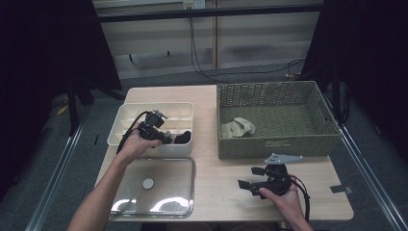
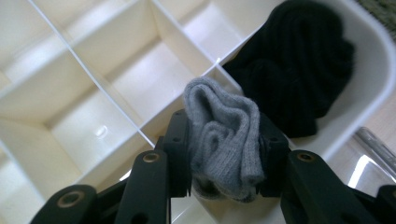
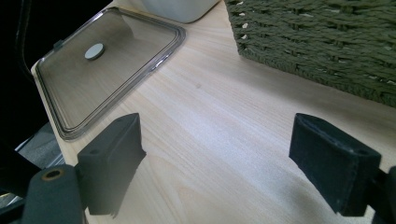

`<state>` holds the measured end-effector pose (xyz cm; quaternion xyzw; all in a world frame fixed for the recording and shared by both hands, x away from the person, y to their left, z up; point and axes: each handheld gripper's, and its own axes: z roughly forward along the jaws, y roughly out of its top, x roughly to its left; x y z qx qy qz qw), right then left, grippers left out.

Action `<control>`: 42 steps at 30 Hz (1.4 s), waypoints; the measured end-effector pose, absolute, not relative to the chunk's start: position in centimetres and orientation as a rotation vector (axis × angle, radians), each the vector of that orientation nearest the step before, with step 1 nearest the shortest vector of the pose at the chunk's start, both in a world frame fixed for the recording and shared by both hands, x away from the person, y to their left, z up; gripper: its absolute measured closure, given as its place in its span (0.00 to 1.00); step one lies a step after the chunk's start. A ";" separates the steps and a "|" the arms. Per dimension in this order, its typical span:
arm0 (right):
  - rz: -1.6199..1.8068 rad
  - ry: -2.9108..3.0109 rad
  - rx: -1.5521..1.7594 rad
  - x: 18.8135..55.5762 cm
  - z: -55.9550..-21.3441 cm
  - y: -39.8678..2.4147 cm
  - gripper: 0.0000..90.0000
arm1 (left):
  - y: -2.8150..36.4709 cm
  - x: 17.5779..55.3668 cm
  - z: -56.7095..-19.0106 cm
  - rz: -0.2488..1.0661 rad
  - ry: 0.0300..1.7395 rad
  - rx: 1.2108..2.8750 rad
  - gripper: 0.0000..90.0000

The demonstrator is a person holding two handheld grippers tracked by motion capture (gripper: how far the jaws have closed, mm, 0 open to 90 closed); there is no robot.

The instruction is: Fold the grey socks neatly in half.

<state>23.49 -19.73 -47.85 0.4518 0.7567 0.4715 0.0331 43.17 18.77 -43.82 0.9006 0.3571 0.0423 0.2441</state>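
Left gripper view: jaws pinching 1 grey sock [image 2: 224,140] beside 1 black sock [image 2: 299,65].

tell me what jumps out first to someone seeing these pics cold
The left tool grips a rolled grey sock over the white divided box at the table's left, beside a black sock already in a corner compartment. To the right sits a green woven basket holding a beige sock, and the right tool rests open near the table's front edge.

Light wooden table [image 1: 221,173]: carries a white divided organiser box [image 1: 126,119], a green woven basket [image 1: 276,143] and a clear lid [image 1: 159,190], lying flat.
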 end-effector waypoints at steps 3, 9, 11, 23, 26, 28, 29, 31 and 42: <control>1.457 2.326 1.386 23.5 -47.9 -19.8 0.19 | 19.1 43.3 -44.0 0.089 0.988 2.430 0.71; 1.452 2.334 1.388 23.5 -48.0 -19.7 0.19 | 19.2 43.3 -43.6 0.058 0.991 2.403 0.61; 1.448 2.339 1.384 23.5 -47.9 -19.7 0.22 | 19.4 43.4 -43.1 0.040 0.985 2.375 0.53; 1.456 2.334 1.380 23.5 -47.9 -19.6 0.20 | 19.7 43.5 -42.6 -0.012 0.984 2.333 0.74; 1.455 2.334 1.376 23.5 -47.9 -19.6 0.20 | 19.5 43.4 -42.7 -0.021 0.969 2.354 0.83; 1.454 2.336 1.380 23.5 -47.9 -19.6 0.20 | 19.5 43.4 -42.9 -0.026 0.979 2.351 0.85; 1.454 2.335 1.377 23.5 -47.9 -19.6 0.20 | 19.5 43.4 -43.2 -0.034 0.974 2.351 0.86; 1.454 2.336 1.377 23.5 -47.9 -19.6 0.20 | 19.2 43.3 -43.8 -0.047 0.977 2.372 0.87; 1.451 2.340 1.378 23.5 -48.0 -19.6 0.19 | 18.9 43.6 -44.5 -0.074 1.010 2.371 0.90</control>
